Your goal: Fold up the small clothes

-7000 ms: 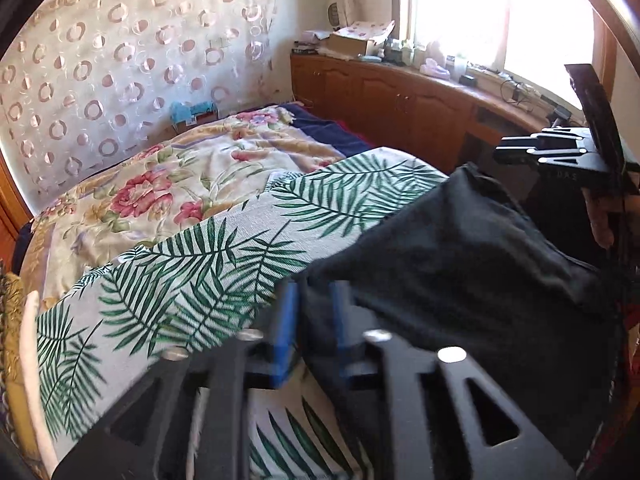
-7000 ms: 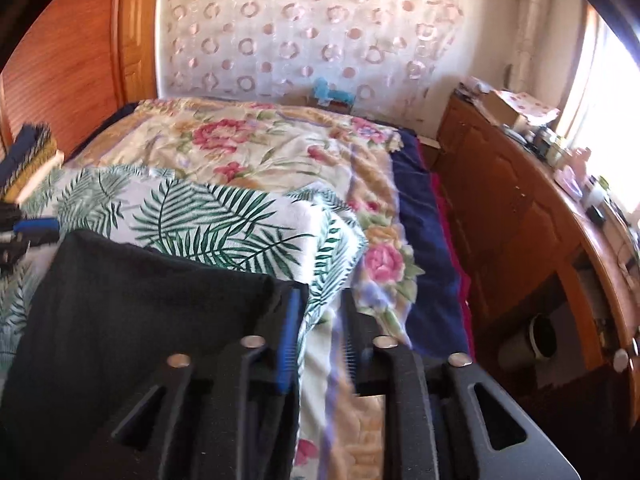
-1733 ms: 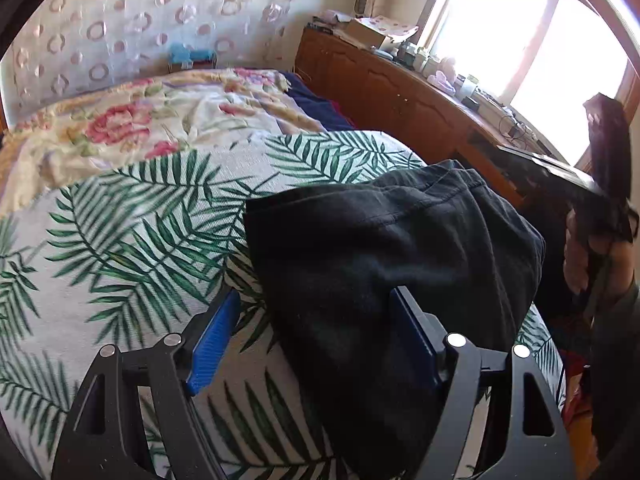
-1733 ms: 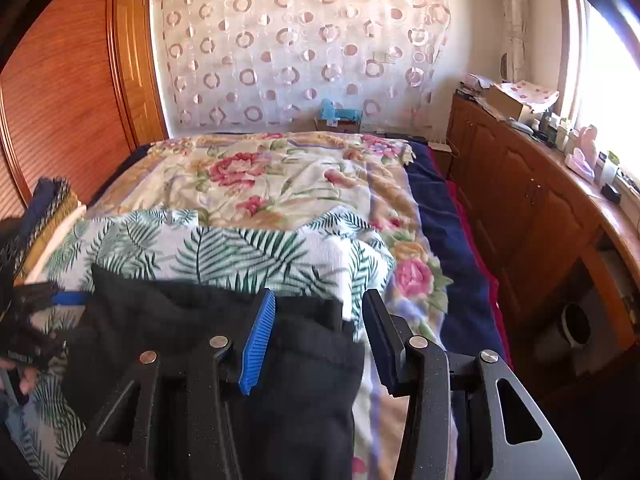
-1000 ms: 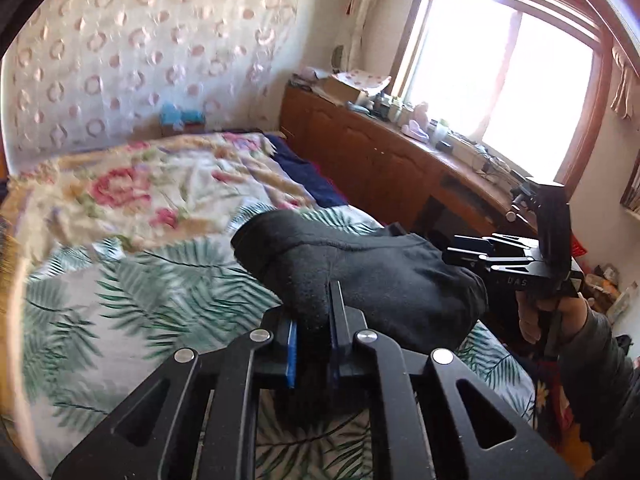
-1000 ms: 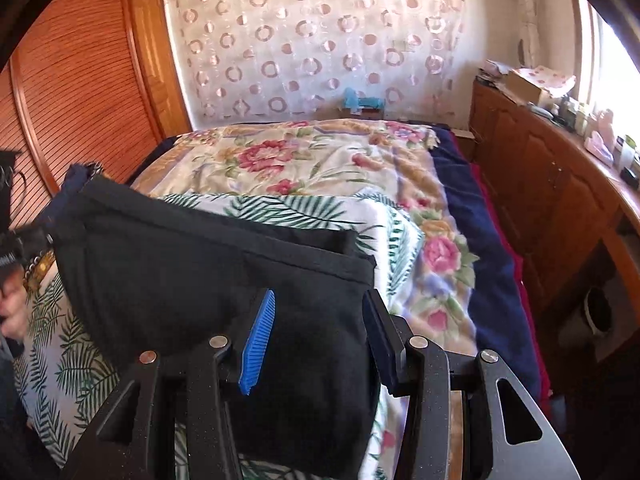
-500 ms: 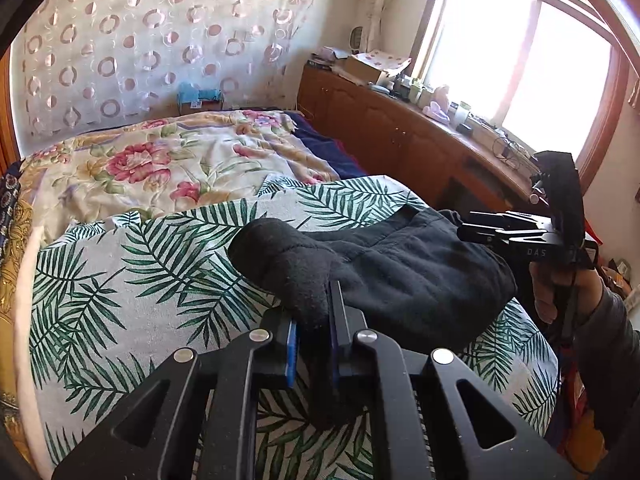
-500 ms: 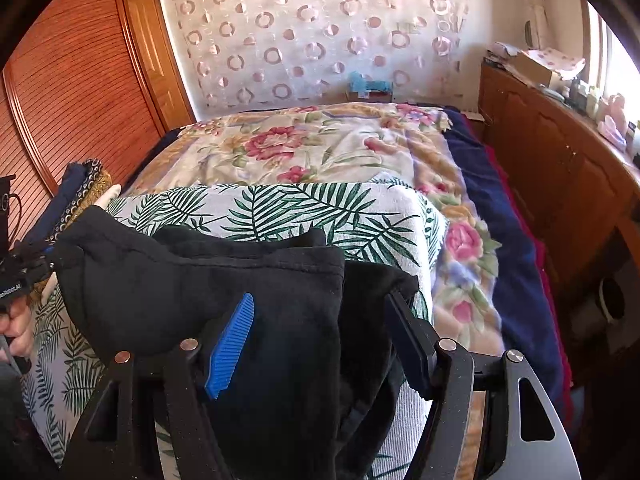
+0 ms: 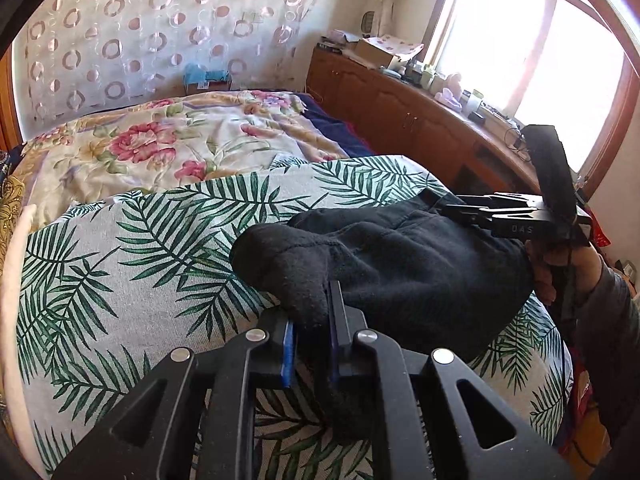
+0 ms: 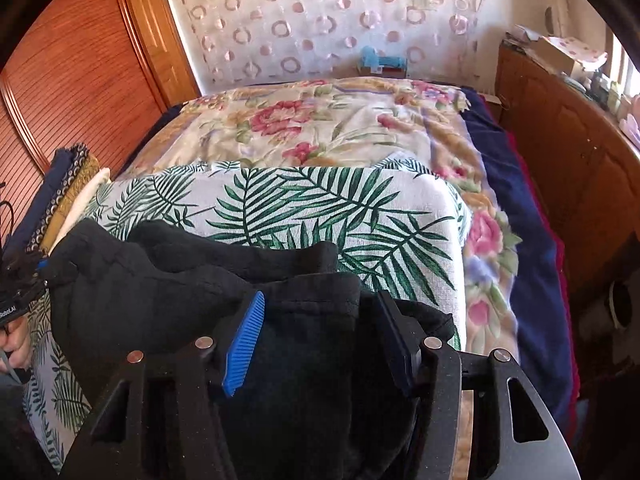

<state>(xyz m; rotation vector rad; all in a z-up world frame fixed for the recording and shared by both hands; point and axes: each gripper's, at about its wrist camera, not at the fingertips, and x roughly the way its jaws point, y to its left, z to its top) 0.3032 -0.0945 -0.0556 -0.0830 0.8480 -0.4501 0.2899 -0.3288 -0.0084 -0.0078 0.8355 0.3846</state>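
Left wrist view: the left gripper point(image 9: 310, 326) is pinching a fold of the black garment point(image 9: 400, 264) between its narrow fingers point(image 9: 288, 354), the blue pads pressing on the cloth at 6 o'clock of the view. The garment is lying bunched on the palm-leaf cloth point(image 9: 140, 248), which is covering the near end of the bed point(image 9: 180, 148); a floral quilt point(image 9: 208, 136) is spreading beyond it toward 12 o'clock. At 3 o'clock the right gripper point(image 9: 460, 210) is reaching in over the far edge of the garment, with the person's hand point(image 9: 560, 264) gripping its handle. A wooden cabinet point(image 9: 400, 116) is running beneath the window point(image 9: 540, 60) at 1 to 2 o'clock.

Right wrist view: the right gripper point(image 10: 320, 320) is standing with its fingers point(image 10: 244, 340) about half apart; they have just been closing, and the black garment point(image 10: 160, 292) is lying between them, but the pads are not visibly pressing on it. The garment is draping from 6 o'clock toward 9 o'clock, where the left gripper point(image 10: 24, 284) is holding its other corner. The palm-leaf cloth point(image 10: 320, 208) is showing just beyond the garment. A stack of folded fabrics point(image 10: 64, 184) is resting at the bed's edge at 9 to 10 o'clock, beside the wooden wardrobe point(image 10: 80, 60).
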